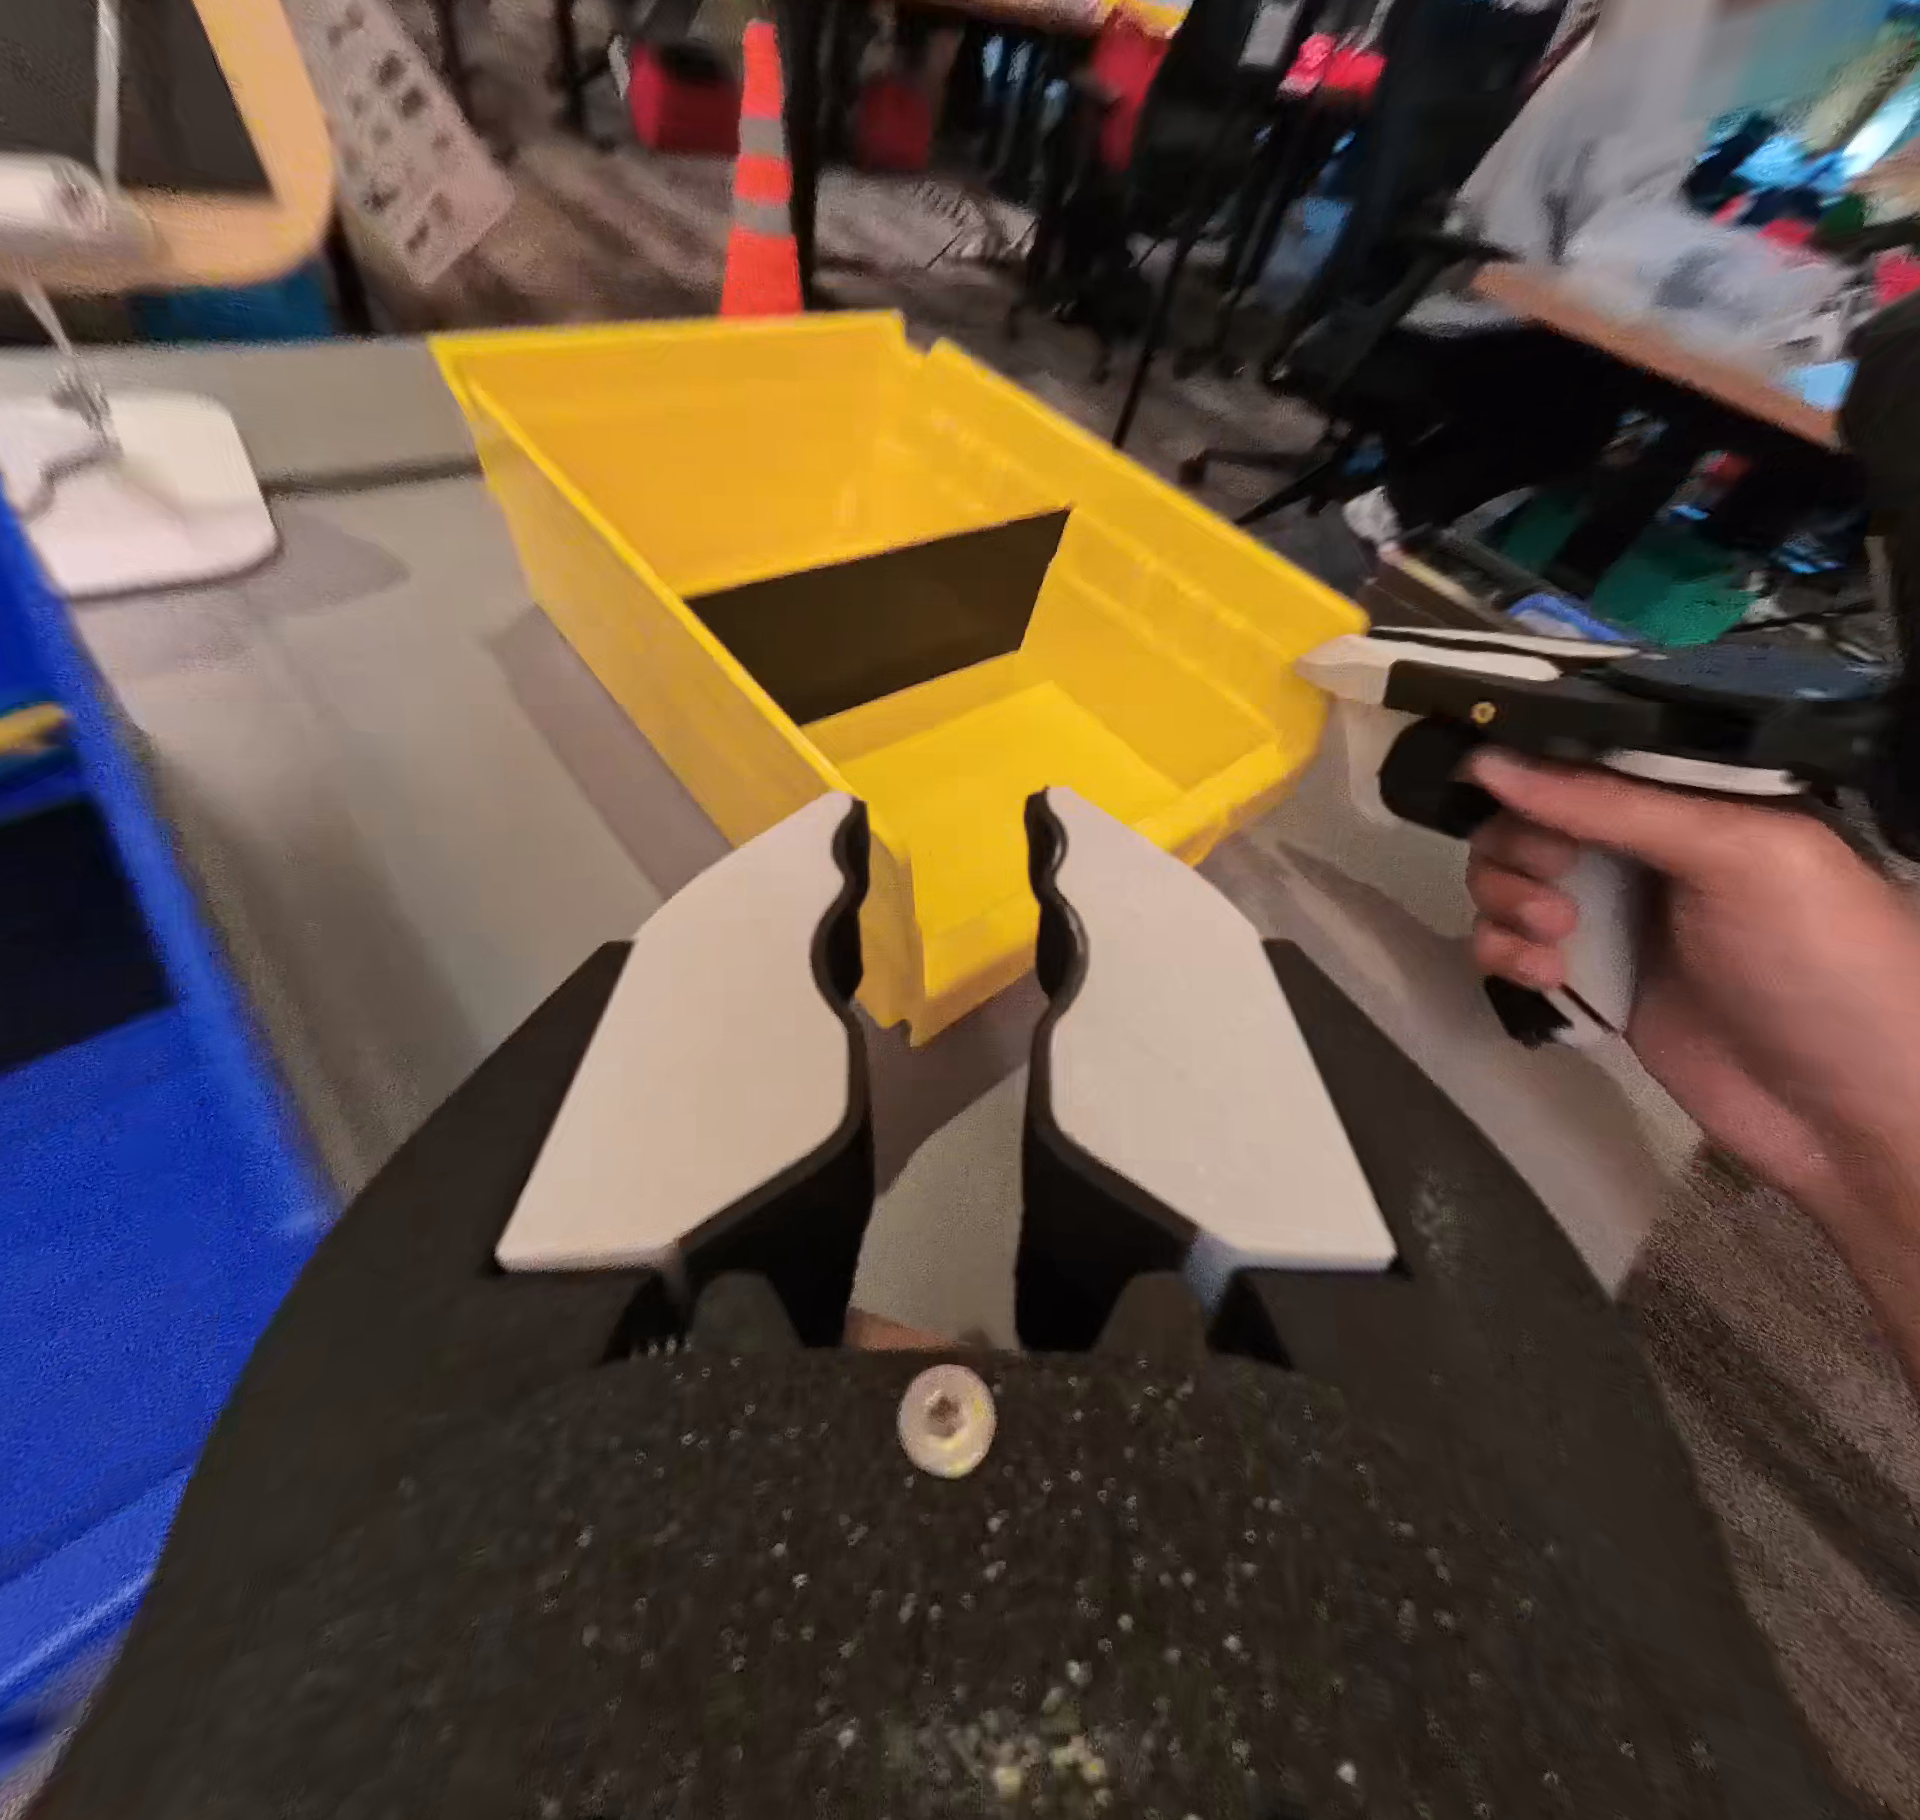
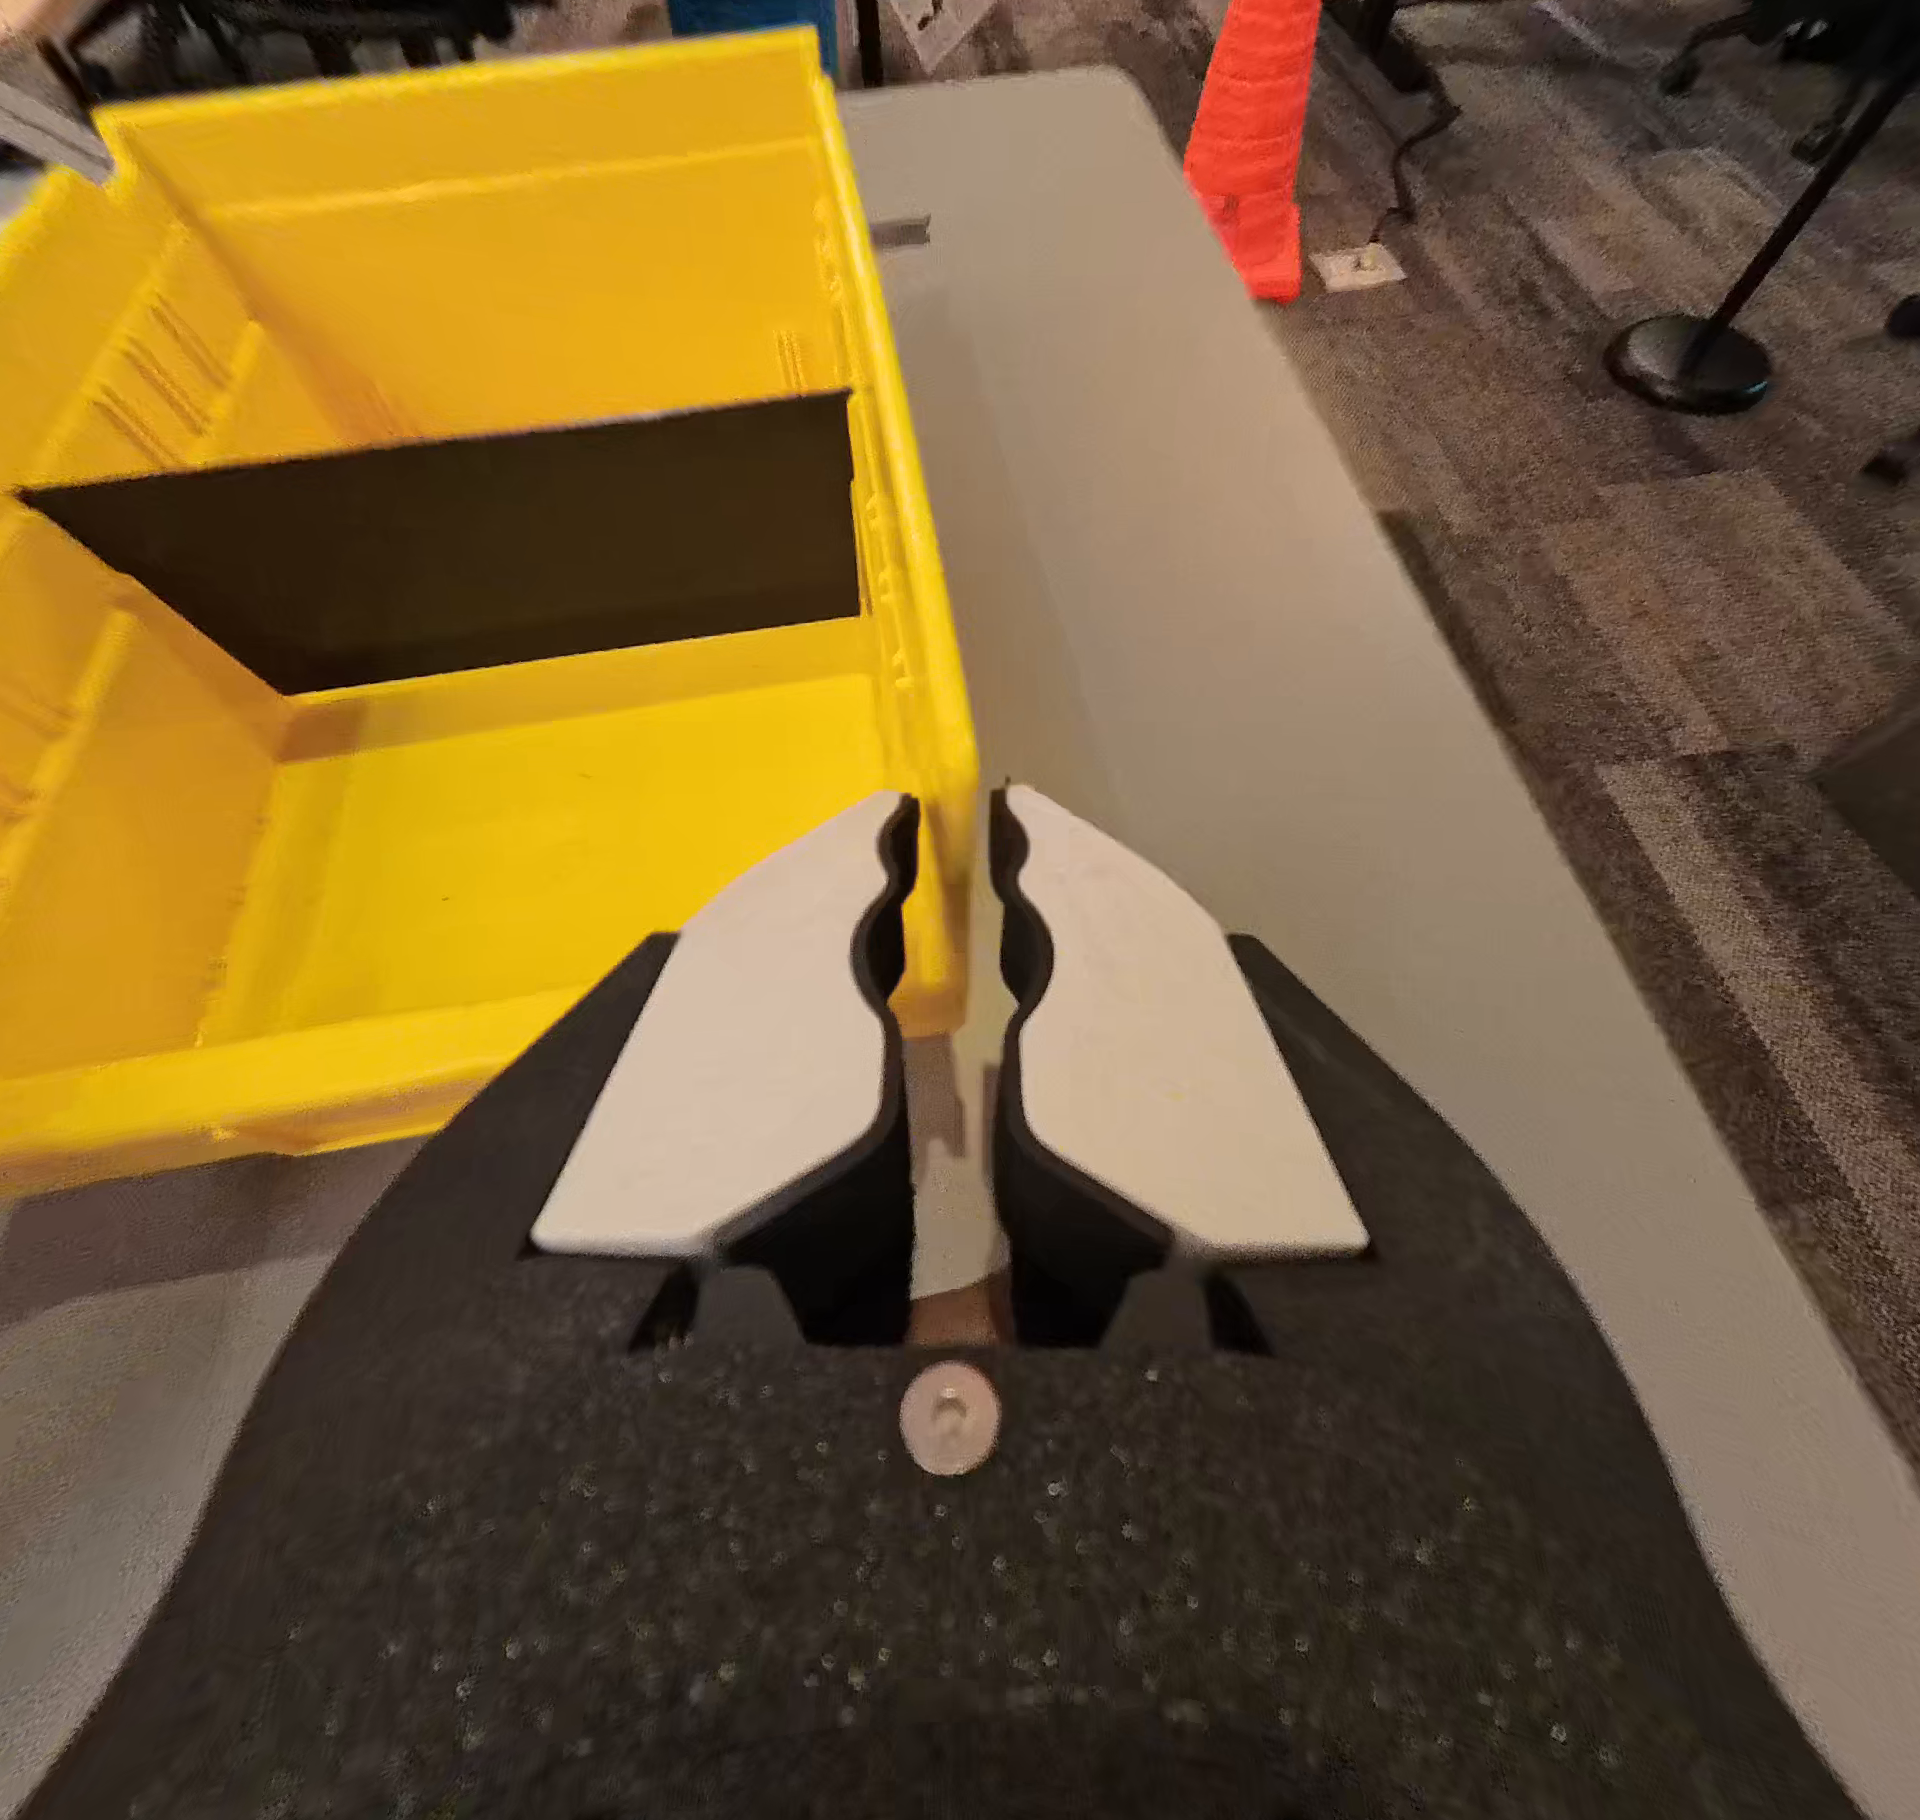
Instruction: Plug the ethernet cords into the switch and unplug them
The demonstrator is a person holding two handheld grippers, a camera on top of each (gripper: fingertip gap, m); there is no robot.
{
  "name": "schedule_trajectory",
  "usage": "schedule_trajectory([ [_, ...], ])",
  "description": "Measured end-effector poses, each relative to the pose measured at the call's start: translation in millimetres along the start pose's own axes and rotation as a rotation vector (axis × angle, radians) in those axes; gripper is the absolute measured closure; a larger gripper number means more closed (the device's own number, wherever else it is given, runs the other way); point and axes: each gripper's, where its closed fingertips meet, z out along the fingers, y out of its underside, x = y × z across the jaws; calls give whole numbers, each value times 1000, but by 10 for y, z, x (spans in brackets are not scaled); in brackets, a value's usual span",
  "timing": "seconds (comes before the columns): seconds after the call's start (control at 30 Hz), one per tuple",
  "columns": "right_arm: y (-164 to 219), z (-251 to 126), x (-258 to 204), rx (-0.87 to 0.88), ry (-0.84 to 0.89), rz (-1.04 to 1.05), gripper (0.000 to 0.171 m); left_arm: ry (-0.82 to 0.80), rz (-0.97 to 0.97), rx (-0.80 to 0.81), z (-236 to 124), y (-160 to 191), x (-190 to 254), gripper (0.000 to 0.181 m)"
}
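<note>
1. Left gripper (image 1: 948, 814): jaws parted, nothing between them; it hovers over the grey worktop (image 1: 416, 731) and faces the near short end of the yellow bin (image 1: 644, 627)
2. Right gripper (image 2: 954, 804): jaws parted by a narrow gap that straddles the bin's right-hand rim at its near corner; whether the pads touch the rim cannot be told. The left wrist view shows it beside that same corner, held in a person's hand (image 1: 1621, 949)
3. Yellow bin: long axis runs away from both grippers; a black divider (image 2: 499, 544) crosses it, and both compartments show bare floors
4. Ethernet cords and switch: visible in neither view, so their bearing from either gripper cannot be given
5. Judgement: the plugging has not begun; the right gripper is nearer the bin, yet the task's things must be found first
</note>
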Motion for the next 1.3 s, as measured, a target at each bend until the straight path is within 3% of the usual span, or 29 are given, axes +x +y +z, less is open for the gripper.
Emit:
schedule_trajectory([
  [0.1,-293,-343,65,139,-24,16,151,31,67,64,-555,-284,-209,145],
  [0.17,-511,-564,-41,234,-90,34,146,-21,106,63,-900,-324,-604,139],
  [0.33,-824,-925,-918,326,-290,-144,135,-264,106,-68,-1601,-148,-1828,119],
  [0.43,-755,-973,-1661,283,-412,-268,124,-367,132,-128,-1791,4,-2304,116],
  [0.5,-615,-998,-2257,257,-567,-219,118,-405,96,-183,-1799,250,-2539,117],
  [0.53,-514,-969,-2514,230,-621,-165,106,-419,68,-210,-1788,381,-2625,117],
  [0.67,58,-605,-3072,60,-582,17,103,-378,-33,-199,-1683,700,-2693,129],
  [0.73,294,-438,-3161,8,-481,-33,109,-328,-51,-229,-1606,797,-2649,139],
  [0.8,421,-373,-3260,-15,-431,-81,128,-305,-56,-248,-1550,849,-2636,154],
  [0.93,537,-286,-3364,-15,-338,-131,152,-283,-93,-221,-1479,840,-2630,153],
  [0.97,526,-251,-3309,4,-270,-169,165,-287,-95,-225,-1475,835,-2646,155],
  [1.03,512,-231,-3289,-4,-243,-179,168,-299,-131,-218,-1495,815,-2699,165],
  [1.3,433,-427,-3472,43,-166,-180,169,-411,-55,-221,-1694,759,-2872,176],
])
